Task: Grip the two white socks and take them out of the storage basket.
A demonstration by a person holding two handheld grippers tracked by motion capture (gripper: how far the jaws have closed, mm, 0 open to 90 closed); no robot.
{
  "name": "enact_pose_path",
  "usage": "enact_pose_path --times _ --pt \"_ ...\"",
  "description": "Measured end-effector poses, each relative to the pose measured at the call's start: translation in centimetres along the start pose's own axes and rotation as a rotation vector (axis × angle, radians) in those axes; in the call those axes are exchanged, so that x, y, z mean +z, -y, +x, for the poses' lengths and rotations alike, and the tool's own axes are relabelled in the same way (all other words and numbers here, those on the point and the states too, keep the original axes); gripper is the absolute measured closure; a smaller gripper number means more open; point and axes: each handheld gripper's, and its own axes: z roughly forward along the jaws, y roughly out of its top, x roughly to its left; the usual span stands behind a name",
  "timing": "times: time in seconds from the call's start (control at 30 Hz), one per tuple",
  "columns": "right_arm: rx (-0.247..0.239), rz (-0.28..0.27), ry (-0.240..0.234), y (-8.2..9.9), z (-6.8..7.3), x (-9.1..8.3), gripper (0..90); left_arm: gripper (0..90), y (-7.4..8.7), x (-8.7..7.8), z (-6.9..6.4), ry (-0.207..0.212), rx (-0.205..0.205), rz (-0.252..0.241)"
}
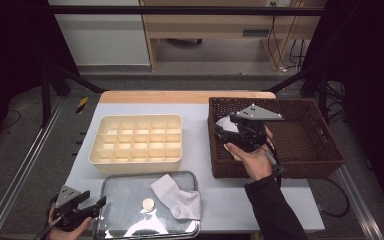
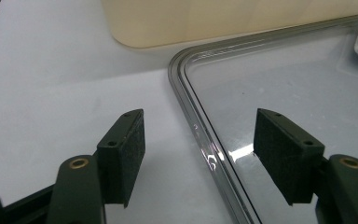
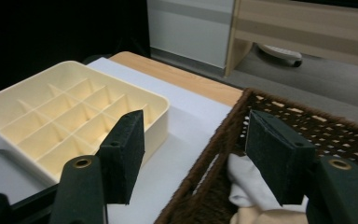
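R gripper point(image 1: 226, 134) spread, empty, above white cloth point(image 3: 248, 184) in wicker basket point(image 1: 325, 150). L gripper point(image 1: 97, 204) spread, straddling tray lid point(image 2: 193, 121) rim; divider box point(image 1: 136, 140) btwn.

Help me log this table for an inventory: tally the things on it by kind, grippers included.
Wicker basket: 1
Cream divided tray: 1
Clear lid: 1
White socks: 2, one on the lid, one in the basket
Grippers: 2, left gripper, right gripper, both open
Total: 7
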Motion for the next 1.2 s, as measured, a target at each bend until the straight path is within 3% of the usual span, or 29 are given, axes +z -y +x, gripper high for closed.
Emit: enact_pose_path --times 0.17,0.6,0.77,1.07,1.2 --pt "0.010 0.018 0.020 -0.7 -1.3 0.8 33.3 33.6 0.0 0.0 0.0 0.000 -0.003 0.001" --pt "0.051 0.049 0.138 -1.4 -5.1 3.5 29.0 33.7 0.0 0.1 0.0 -0.001 -0.005 0.000" --pt "0.060 0.060 0.153 -1.4 -5.8 4.7 28.9 33.6 0.1 0.0 0.0 -0.003 -0.002 0.000" --pt "0.033 0.087 0.208 -1.0 -6.7 6.9 34.3 33.7 0.1 0.1 0.0 0.000 -0.003 0.000" --pt "0.040 0.120 0.218 -0.5 -7.3 7.7 35.6 33.7 0.1 0.0 0.0 0.000 -0.002 0.000"
